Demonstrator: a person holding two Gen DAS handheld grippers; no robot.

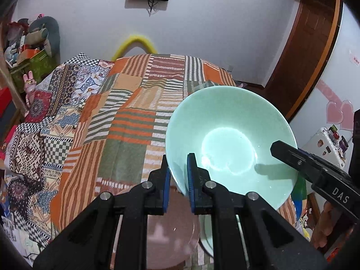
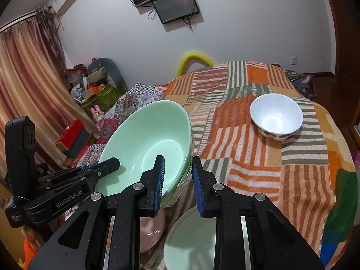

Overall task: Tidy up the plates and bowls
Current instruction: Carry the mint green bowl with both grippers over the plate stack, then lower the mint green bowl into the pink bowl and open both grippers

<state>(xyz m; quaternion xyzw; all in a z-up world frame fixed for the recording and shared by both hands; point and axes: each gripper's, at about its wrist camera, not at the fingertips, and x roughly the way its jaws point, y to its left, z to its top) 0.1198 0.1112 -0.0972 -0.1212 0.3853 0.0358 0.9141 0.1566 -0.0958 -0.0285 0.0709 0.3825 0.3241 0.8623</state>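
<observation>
Green bowl [image 1: 229, 139] is clamped by both your grippers [image 1: 178, 180] [image 2: 177, 182]; white bowl [image 2: 276, 114] at 2 o'clock remains unsorted.

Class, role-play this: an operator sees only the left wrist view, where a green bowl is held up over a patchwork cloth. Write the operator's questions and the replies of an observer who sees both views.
Operator: Is there any other bowl on the cloth?
Observer: Yes. A white bowl stands upright on the striped cloth, well apart from the green bowl.
Operator: Does the right hand-held gripper have the rim from both sides?
Observer: Yes. The right hand-held gripper has one blue pad inside the green bowl and the other against its outer wall.
</observation>
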